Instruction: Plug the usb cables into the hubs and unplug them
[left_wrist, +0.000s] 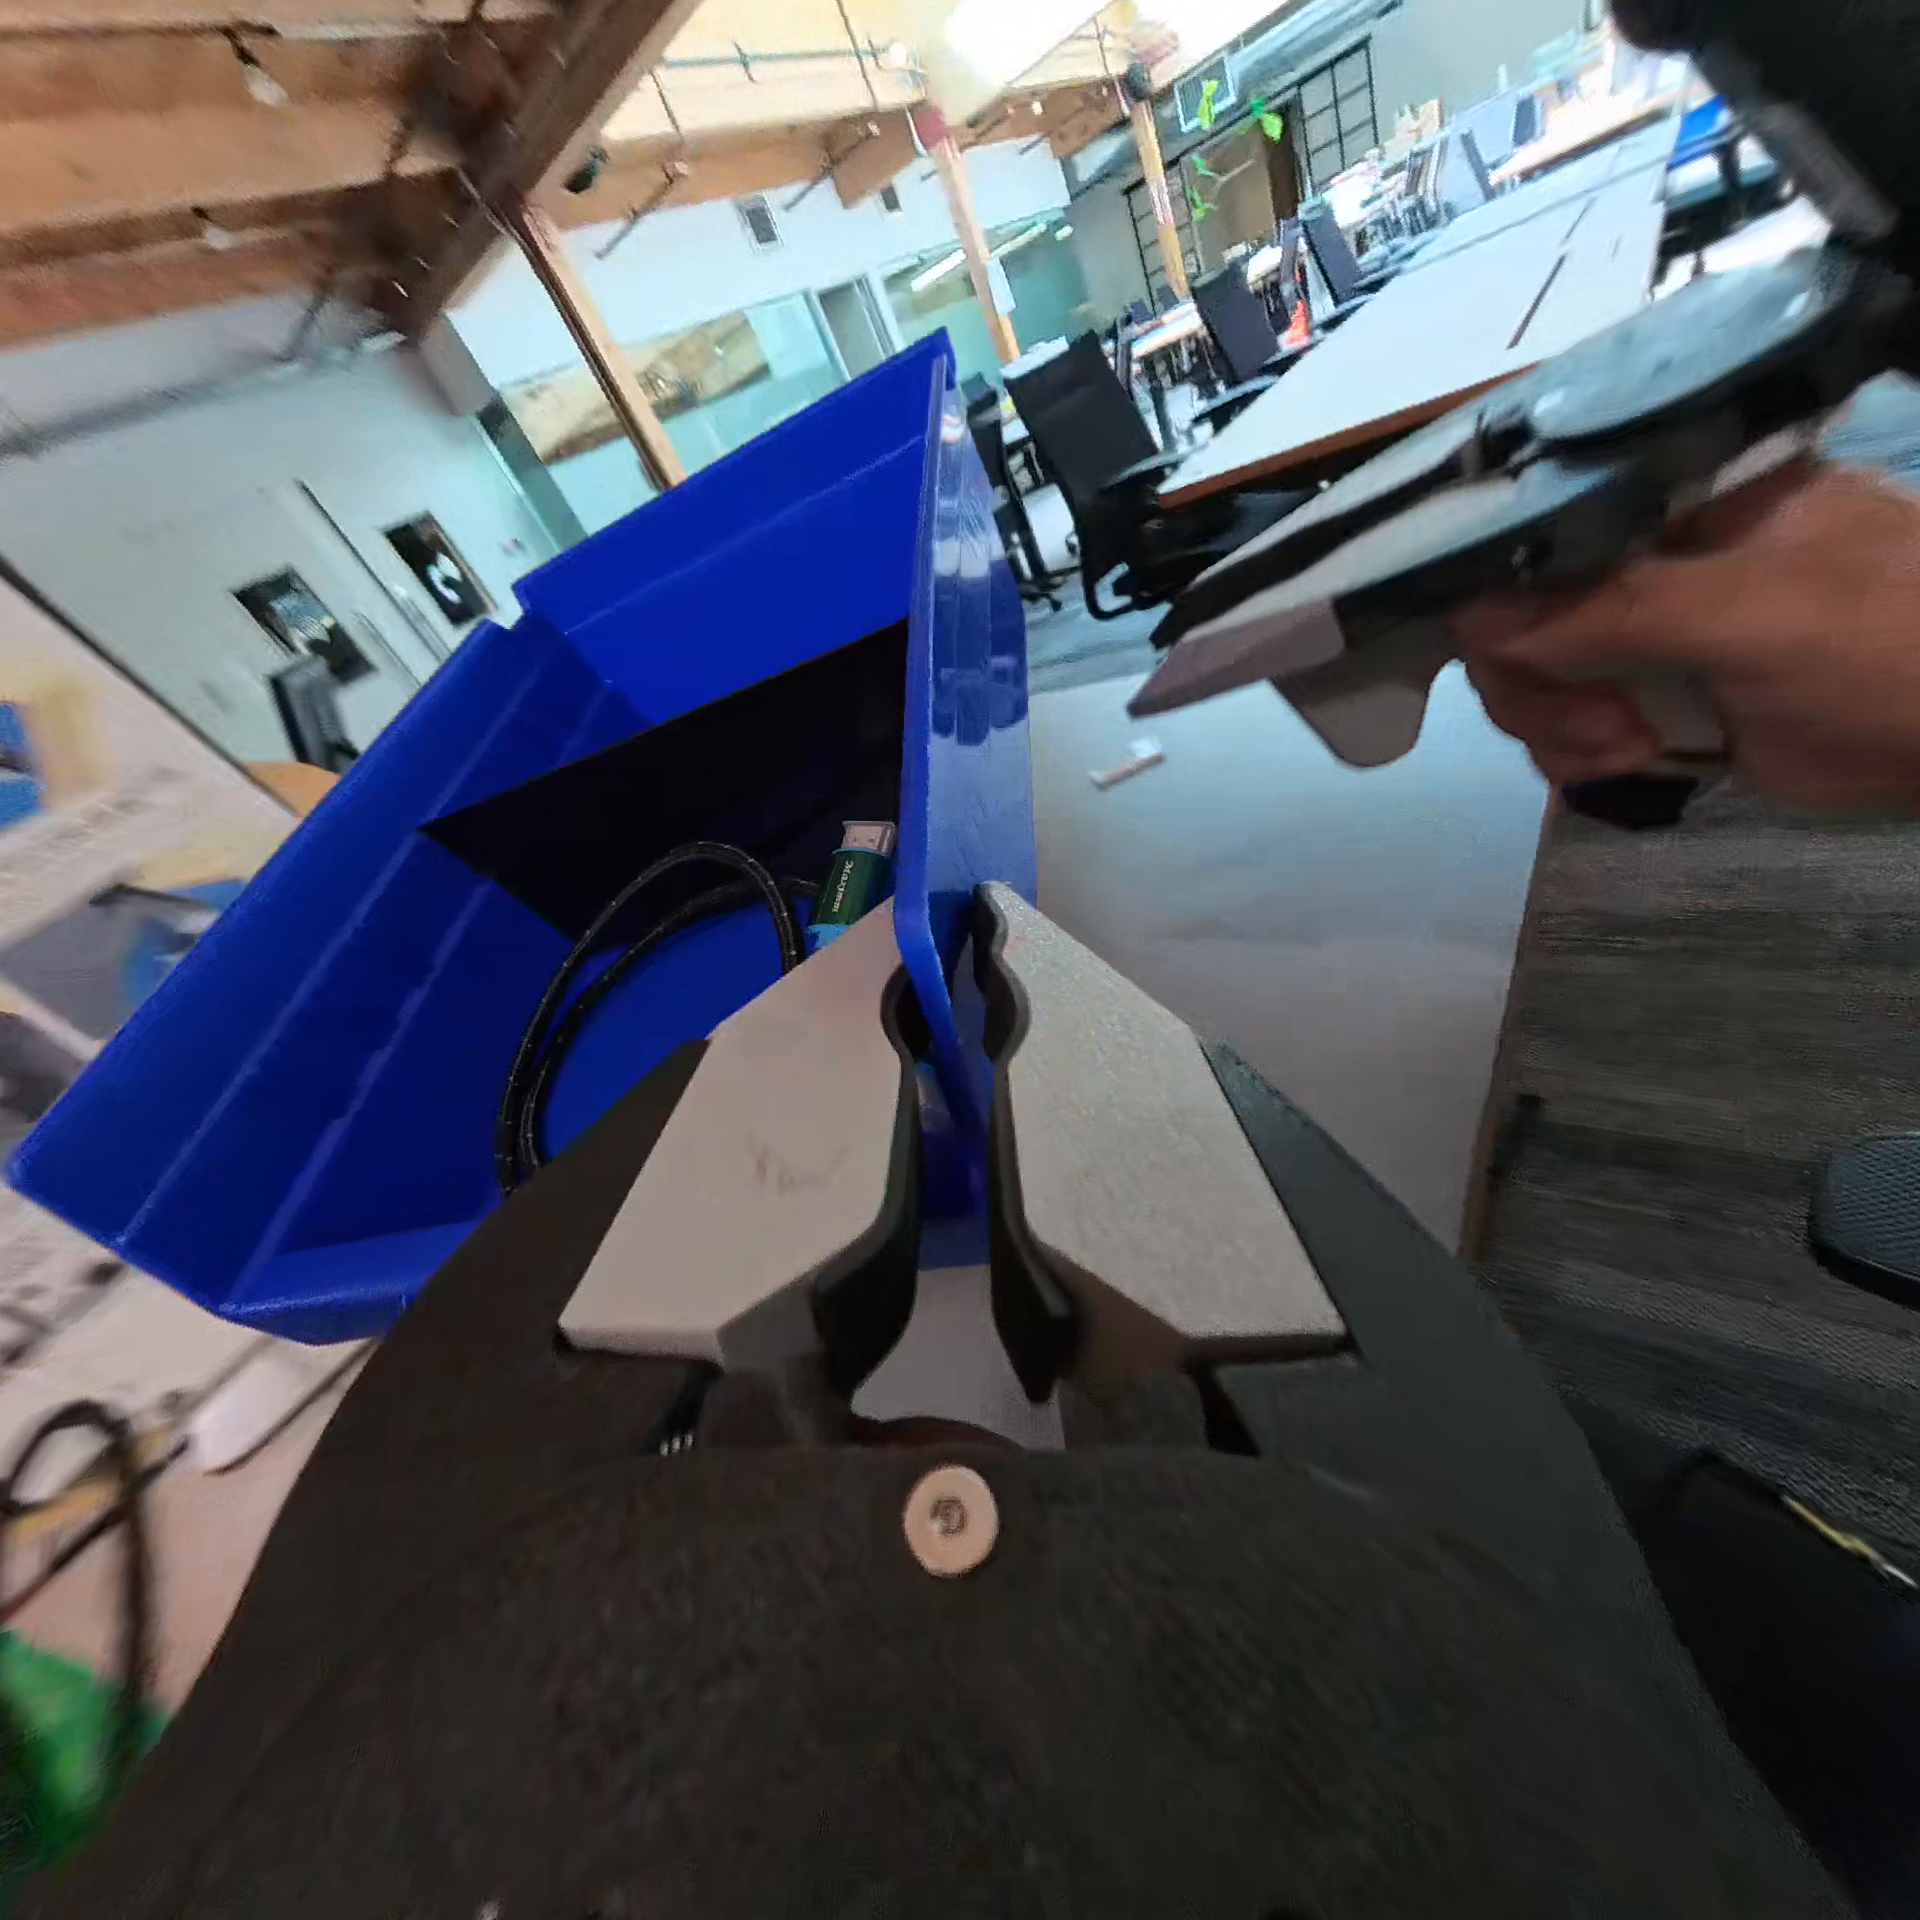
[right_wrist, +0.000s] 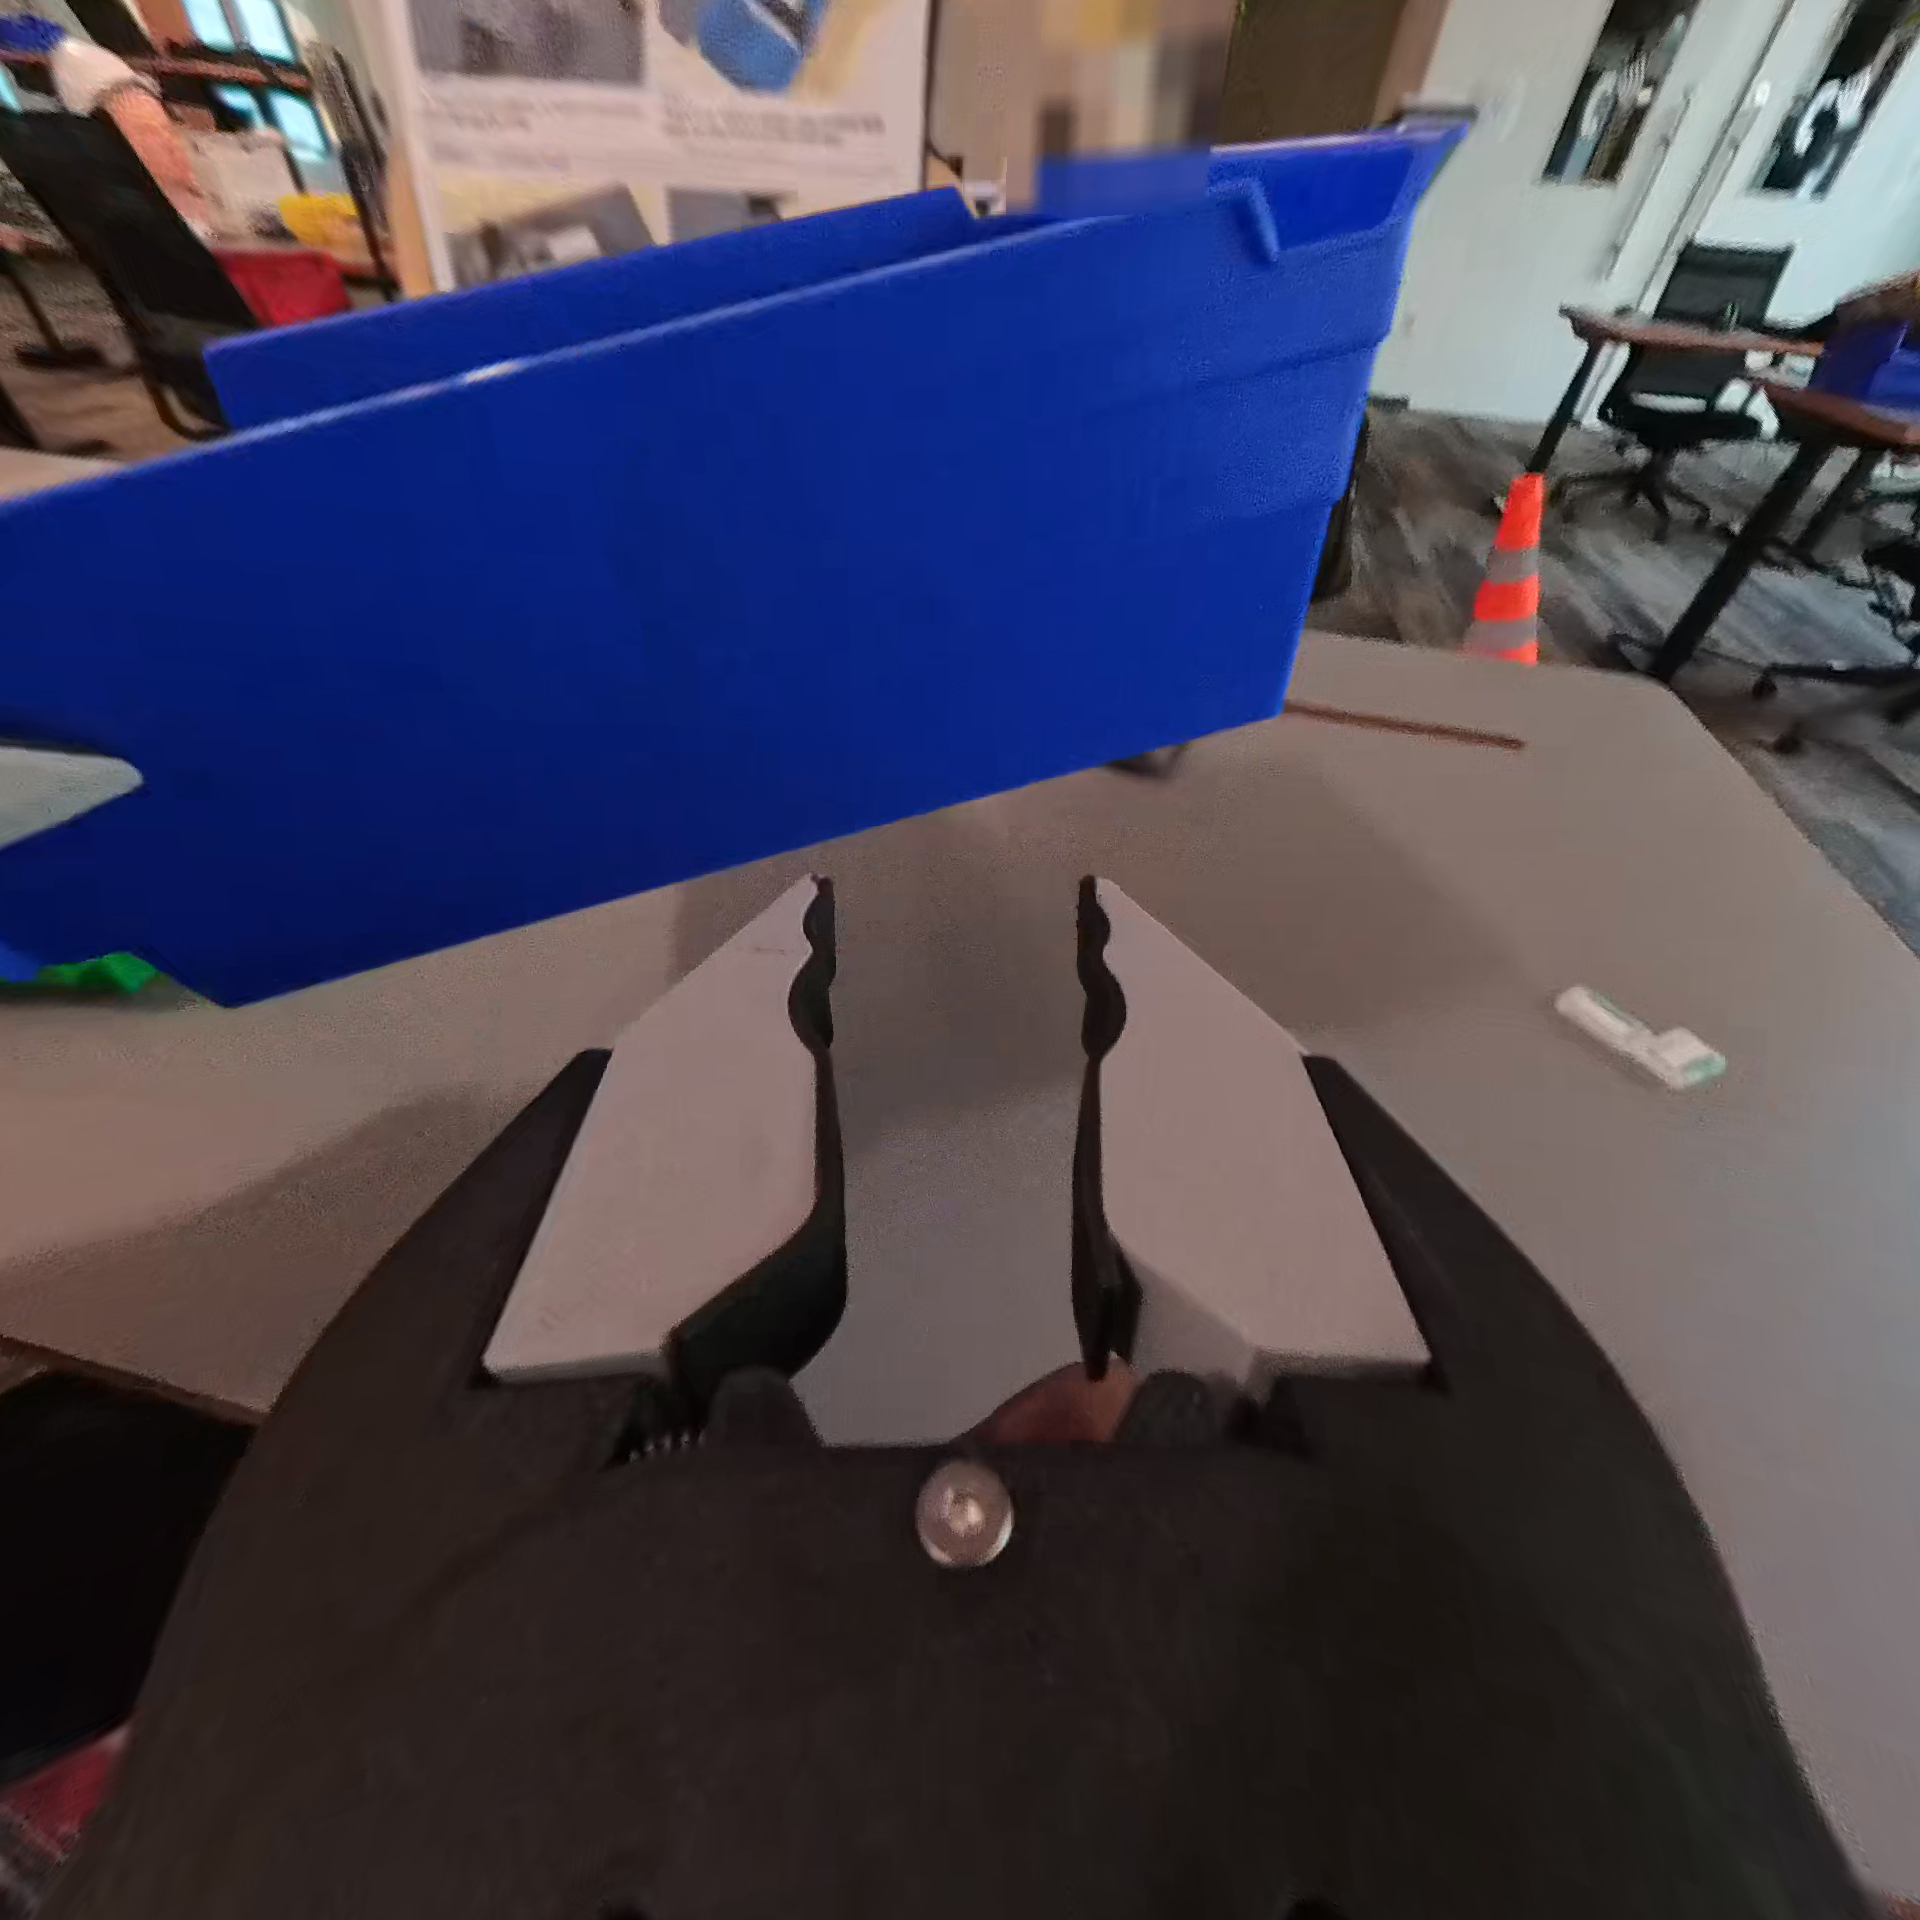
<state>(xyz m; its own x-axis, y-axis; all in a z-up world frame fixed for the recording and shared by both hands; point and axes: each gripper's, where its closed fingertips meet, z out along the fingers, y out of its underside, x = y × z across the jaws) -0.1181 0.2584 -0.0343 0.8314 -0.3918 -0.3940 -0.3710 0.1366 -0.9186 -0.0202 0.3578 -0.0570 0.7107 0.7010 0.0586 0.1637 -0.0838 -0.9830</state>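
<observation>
Between the left gripper's jaws sits the side wall of a tilted blue bin, pinched tight; a black cable lies inside. The right gripper, jaws spread and empty, hovers over the grey table just beside the bin.

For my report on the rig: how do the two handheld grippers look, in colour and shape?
Both the left gripper and the right gripper share one design: a wide matte black body, a silver screw at its centre, and two light grey wedge-shaped fingers lined with wavy black pads.

blue bin: 1 | black cable: 1 | traffic cone: 1 | small white box: 1
</observation>
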